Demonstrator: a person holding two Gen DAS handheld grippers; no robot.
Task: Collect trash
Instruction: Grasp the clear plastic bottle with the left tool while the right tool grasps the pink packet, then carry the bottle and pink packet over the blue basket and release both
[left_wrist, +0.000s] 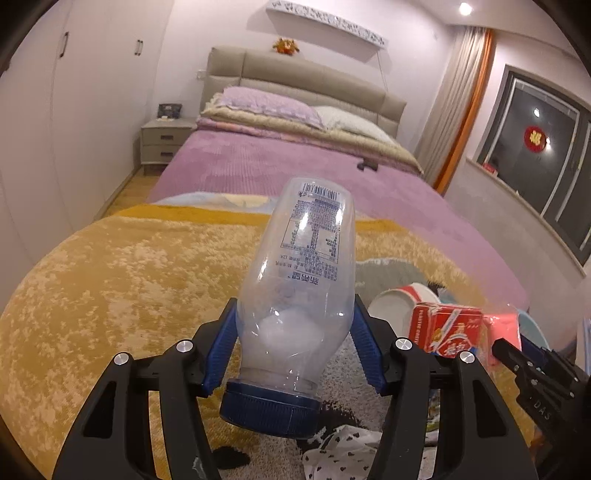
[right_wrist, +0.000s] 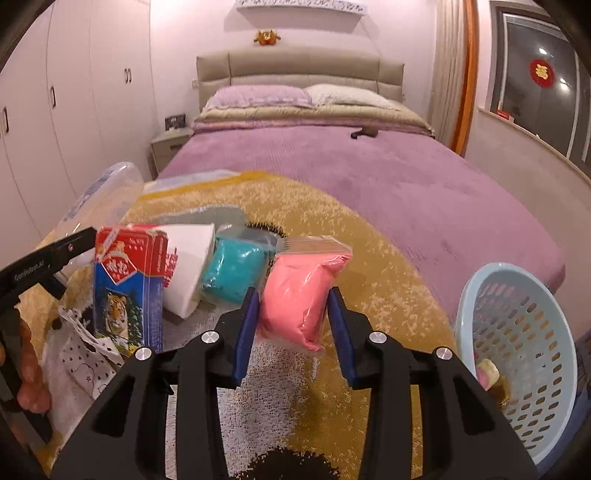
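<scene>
My left gripper (left_wrist: 295, 328) is shut on a clear plastic bottle (left_wrist: 303, 273) with a blue cap, held cap-down above the yellow blanket; the bottle also shows in the right wrist view (right_wrist: 99, 199). My right gripper (right_wrist: 293, 306) is shut on a pink bag (right_wrist: 299, 295) and holds it over the blanket; the pink bag also shows in the left wrist view (left_wrist: 504, 325). A red and blue carton (right_wrist: 129, 284), a white paper cup (right_wrist: 188, 266) and a teal bag (right_wrist: 234, 271) lie on the blanket to the left of the pink bag.
A light blue perforated basket (right_wrist: 517, 354) stands at the right, with a small item inside. A spotted white wrapper (right_wrist: 85, 354) lies at the left. The bed has a purple cover (right_wrist: 369, 177), a small dark object (right_wrist: 364, 132), and pillows. Wardrobes stand left, a window ledge right.
</scene>
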